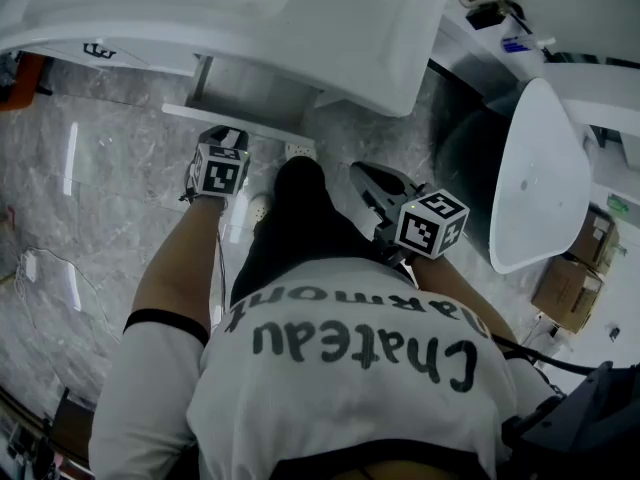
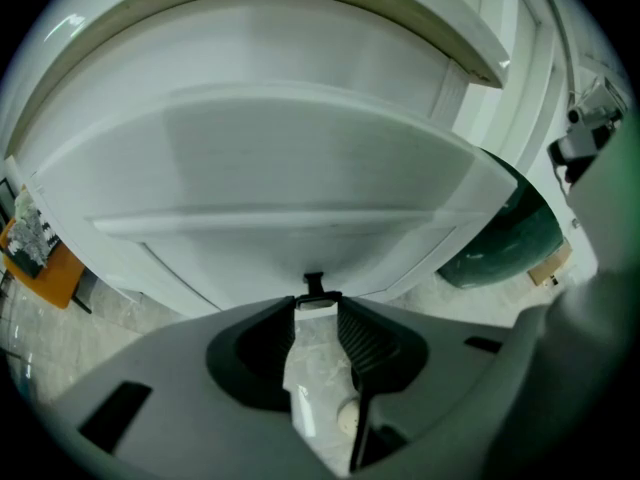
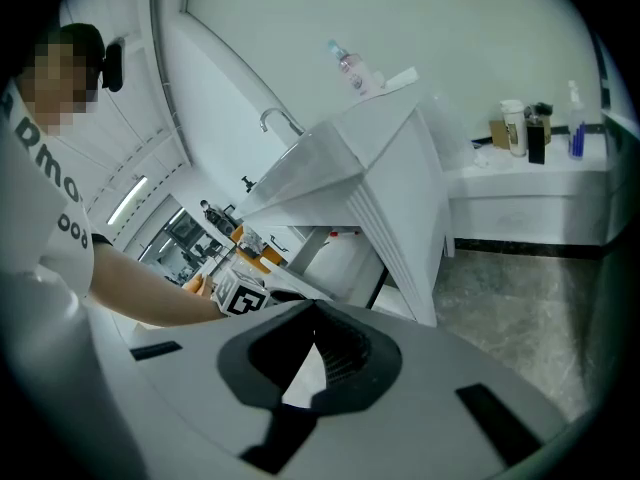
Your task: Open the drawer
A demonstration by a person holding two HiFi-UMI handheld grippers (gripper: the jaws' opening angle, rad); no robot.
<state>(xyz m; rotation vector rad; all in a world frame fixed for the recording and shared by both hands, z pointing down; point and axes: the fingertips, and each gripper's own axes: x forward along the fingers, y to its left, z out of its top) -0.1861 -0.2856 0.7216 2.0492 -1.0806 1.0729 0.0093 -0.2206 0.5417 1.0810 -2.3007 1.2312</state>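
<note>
The white vanity cabinet point(image 1: 300, 18) stands in front of me. In the left gripper view its wide white drawer front point(image 2: 300, 168) fills the picture. A small handle point(image 2: 314, 290), a black stem with a pale tab, sticks out of the front's lower edge. My left gripper point(image 2: 318, 313) points down at it, and the tab spans the gap between the two fingertips, touching both. In the head view the left gripper point(image 1: 226, 136) sits right under the cabinet's edge. My right gripper point(image 1: 360, 171) hangs beside my leg, away from the cabinet, shut on nothing point(image 3: 314, 313).
A white oval fixture point(image 1: 540, 178) and a dark round bin point(image 1: 465, 153) stand at the right, with cardboard boxes point(image 1: 570, 288) beyond. Bottles point(image 3: 530, 128) line a low white shelf. A thin cable point(image 1: 50, 268) lies on the marble floor at the left.
</note>
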